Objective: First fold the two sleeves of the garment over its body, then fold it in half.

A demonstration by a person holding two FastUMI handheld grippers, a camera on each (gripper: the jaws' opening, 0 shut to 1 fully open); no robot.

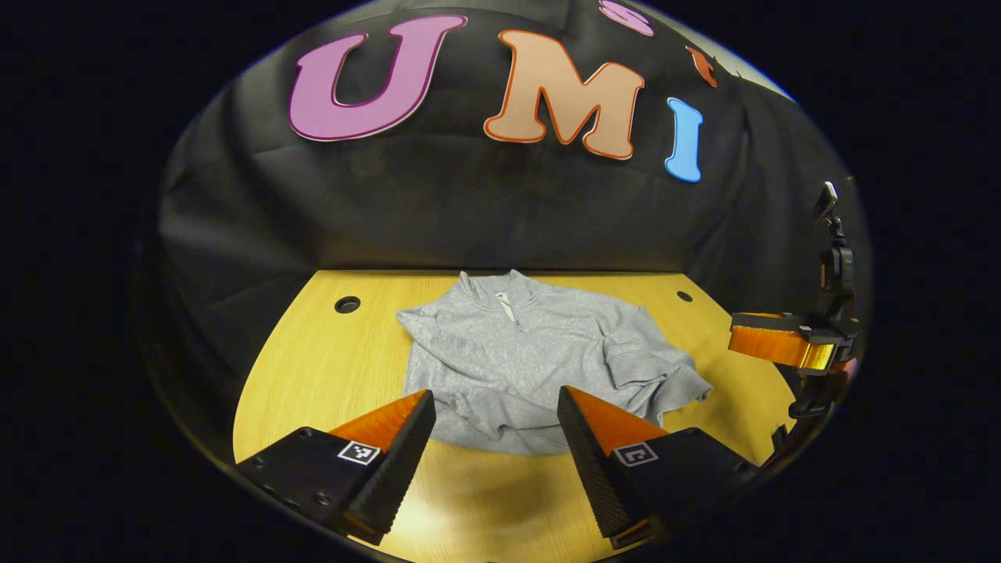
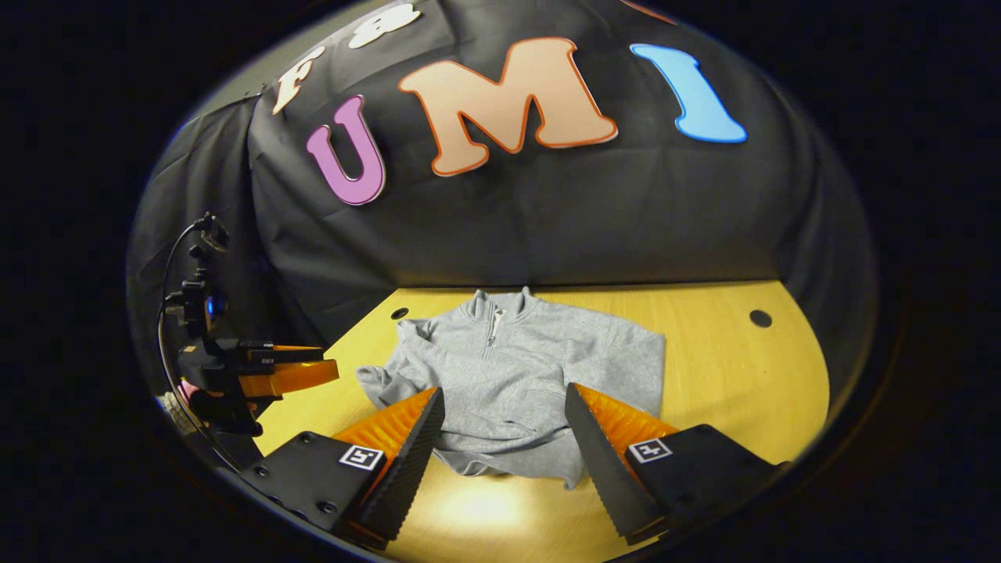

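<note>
1. Far left, the left gripper (image 1: 496,426) hung just above the wooden table (image 1: 328,367), fingers spread wide, nothing between them. It sat near the hem of the grey pullover (image 1: 508,360), not touching it as far as I could tell.

2. The pullover lay mid-table, collar toward the back wall, zip facing up. In the left gripper view one sleeve (image 1: 653,371) was bunched over the body's edge in a loose, rumpled heap. The other side looked tucked in flatter. So the sleeves seemed roughly done, with the half fold left.

3. On the right, the right gripper (image 2: 504,430) was also wide open and empty, hovering near the hem, well apart from its partner.

4. What I'd worry about:
- that lumpy sleeve sliding back out once the hem gets lifted, since nothing pins it
- fingers pinching only the top layer, so the fold goes crooked
- the hem looked wavy, so uneven grabs could leave a skewed edge.
</note>
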